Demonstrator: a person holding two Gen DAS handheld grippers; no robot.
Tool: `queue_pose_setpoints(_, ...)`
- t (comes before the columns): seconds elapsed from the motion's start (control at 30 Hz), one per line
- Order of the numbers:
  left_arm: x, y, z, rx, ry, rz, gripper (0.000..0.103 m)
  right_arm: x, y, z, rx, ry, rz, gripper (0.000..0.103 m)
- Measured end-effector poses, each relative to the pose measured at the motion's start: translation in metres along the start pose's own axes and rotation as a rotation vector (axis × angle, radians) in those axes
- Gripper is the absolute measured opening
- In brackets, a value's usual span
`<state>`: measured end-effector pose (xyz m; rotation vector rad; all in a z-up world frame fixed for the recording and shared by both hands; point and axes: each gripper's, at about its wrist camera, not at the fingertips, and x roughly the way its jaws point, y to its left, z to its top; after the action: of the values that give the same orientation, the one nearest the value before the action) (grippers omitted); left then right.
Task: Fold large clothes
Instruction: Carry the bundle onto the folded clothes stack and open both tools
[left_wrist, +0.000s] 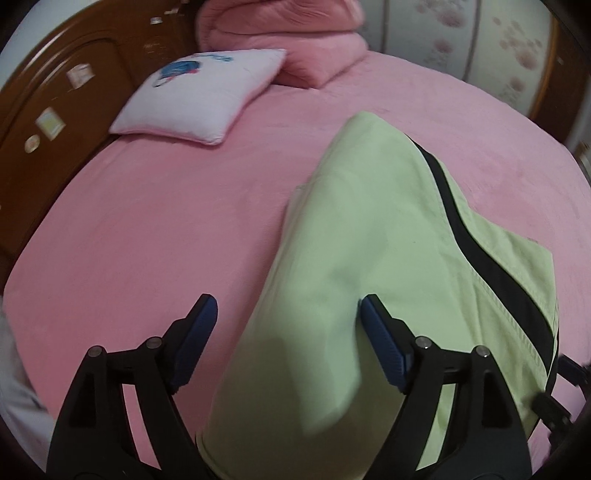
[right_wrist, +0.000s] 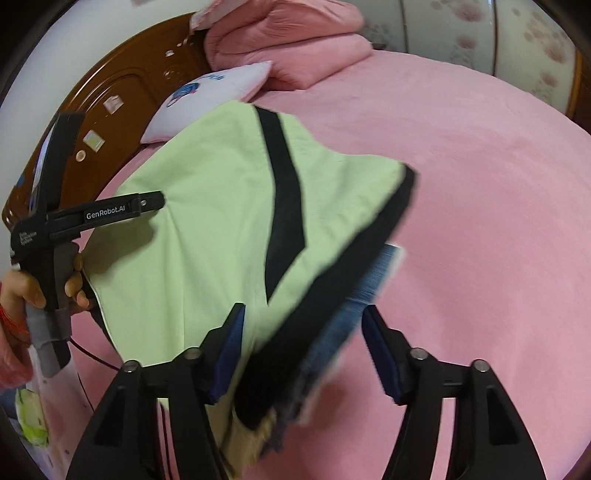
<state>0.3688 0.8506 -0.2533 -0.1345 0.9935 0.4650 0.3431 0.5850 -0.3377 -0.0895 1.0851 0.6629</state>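
A pale green garment (left_wrist: 351, 236) with black stripes and black trim lies on a bed covered by a pink sheet (left_wrist: 147, 229), its cloth folded over on itself and blurred at the near edges. In the left wrist view, the left gripper (left_wrist: 288, 314) stands with its jaws apart, the blue pads (left_wrist: 380, 339) clear of each other; the garment's near fold runs up between them, with the right-hand pad just at the cloth and the other over bare sheet. In the right wrist view, the right gripper (right_wrist: 303, 332) is likewise spread wide, and the garment's dark hem and a blurred blue layer of fabric (right_wrist: 354, 306) hang between the jaws without being pinched. That same view shows a person's hand (right_wrist: 48, 284) at far left wrapped around the handle of the left gripper, whose black body carries white lettering. Toward the head of the bed rest a white cushion (left_wrist: 199, 99) with a blue print and a folded pink quilt (left_wrist: 295, 40), both well apart from the garment, beside a brown wooden headboard (left_wrist: 55, 110).
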Motion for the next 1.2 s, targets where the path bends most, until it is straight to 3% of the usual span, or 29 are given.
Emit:
queue_pose_setpoints(0.07,-0.009,0.0,-0.009,-0.048,-0.017,0.038,0.078,-0.01,-0.01,-0.007,0.009,-0.012,-0.011,0.077)
queue_pose_setpoints(0.3,-0.068,-0.011,-0.075,-0.289,-0.112,0.248,0.079,-0.041,-0.05,-0.043,0.128,0.045,-0.131,0.079)
queue_pose_setpoints(0.4,-0.086,-0.033,-0.112,-0.279,-0.054,0.376,0.079,-0.05,-0.075,-0.074,0.223,0.111,-0.204,0.085)
queue_pose_setpoints(0.5,-0.1,-0.054,-0.155,-0.285,-0.021,0.408,0.079,-0.049,-0.098,-0.108,0.294,0.248,-0.318,0.085)
queue_pose_setpoints(0.63,-0.107,-0.089,-0.217,-0.193,0.11,0.373,0.079,-0.061,-0.136,-0.159,0.432,0.35,-0.432,0.098)
queue_pose_setpoints(0.8,-0.117,-0.139,-0.281,-0.026,0.24,0.315,0.079,-0.079,-0.18,-0.224,0.575,0.478,-0.547,0.101)
queue_pose_setpoints(0.97,-0.124,-0.193,-0.34,0.054,0.392,0.221,0.079,-0.105,-0.211,-0.291,0.628,0.532,-0.522,0.101)
queue_pose_setpoints(1.13,-0.143,-0.247,-0.4,0.109,0.457,0.206,0.079,-0.127,-0.221,-0.357,0.506,0.549,-0.537,0.102)
queue_pose_setpoints(1.2,-0.157,-0.269,-0.42,0.136,0.475,0.161,0.079,-0.134,-0.224,-0.387,0.465,0.581,-0.469,0.102)
